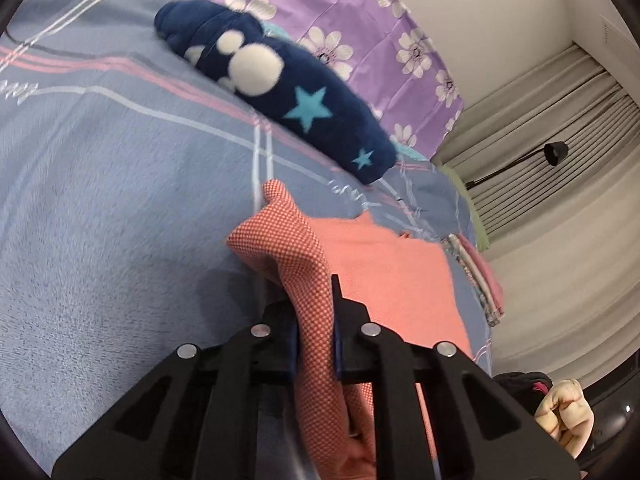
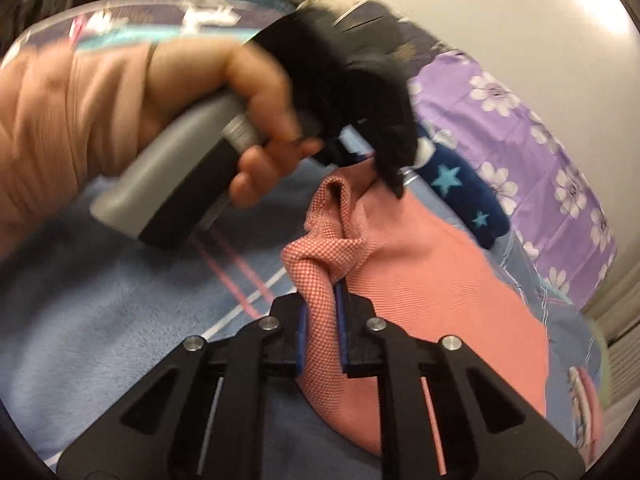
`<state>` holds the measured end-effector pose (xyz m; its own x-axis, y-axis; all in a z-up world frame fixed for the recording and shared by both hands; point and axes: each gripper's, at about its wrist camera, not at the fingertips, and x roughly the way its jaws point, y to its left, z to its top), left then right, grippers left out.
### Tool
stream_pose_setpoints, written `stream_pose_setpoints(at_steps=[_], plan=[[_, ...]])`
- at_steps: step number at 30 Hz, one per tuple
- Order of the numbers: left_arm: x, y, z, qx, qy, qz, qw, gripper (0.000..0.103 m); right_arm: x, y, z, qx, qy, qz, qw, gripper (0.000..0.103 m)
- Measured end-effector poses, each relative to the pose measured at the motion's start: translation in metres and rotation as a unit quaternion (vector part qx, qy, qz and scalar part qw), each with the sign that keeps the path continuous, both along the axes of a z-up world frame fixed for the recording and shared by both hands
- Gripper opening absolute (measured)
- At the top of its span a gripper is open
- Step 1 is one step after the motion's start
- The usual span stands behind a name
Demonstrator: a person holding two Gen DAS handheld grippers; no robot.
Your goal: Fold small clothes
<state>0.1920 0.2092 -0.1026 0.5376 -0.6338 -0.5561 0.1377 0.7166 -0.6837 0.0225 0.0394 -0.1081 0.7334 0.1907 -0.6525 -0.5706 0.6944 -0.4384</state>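
Blue-grey fleece with pink and white stripes covers the bed [image 1: 100, 200], the largest surface in both views. Along its far edge runs a purple sheet [image 1: 360, 20] printed with white flowers, and against that lies a rolled navy blanket [image 1: 280, 92] marked with turquoise stars and white dots. Near the bed's right edge, a small stack of folded pale and pink cloths [image 1: 484, 276] sits well apart from the navy roll.

Between the roll and the near side of the bed lies the coral garment [image 1: 396, 272], a small piece with a smooth salmon face and a finely checked, mesh-like reverse that shows wherever an edge is turned up. Most of it lies flat on the fleece; two bunched folds rise off it.

The left gripper [image 1: 314, 332] has its pads pressed on one checked fold. In the right wrist view, a person's hand [image 2: 224, 92] holds that tool's grey handle. The right gripper [image 2: 322, 320] likewise clamps the other lifted fold, which twists into a crumpled ridge just ahead of its fingertips.
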Motion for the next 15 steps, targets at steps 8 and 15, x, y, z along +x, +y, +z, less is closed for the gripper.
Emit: stream_pose_setpoints(at_steps=[8, 15], plan=[[-0.006, -0.041, 0.057, 0.06, -0.043, -0.014, 0.9972, 0.012, -0.007, -0.05, 0.051, 0.089, -0.018, -0.051, 0.995, 0.011], [-0.003, -0.105, 0.096, 0.119, -0.065, -0.04, 0.9899, 0.011, -0.005, -0.114, 0.076, 0.175, -0.002, -0.106, 0.979, 0.011]])
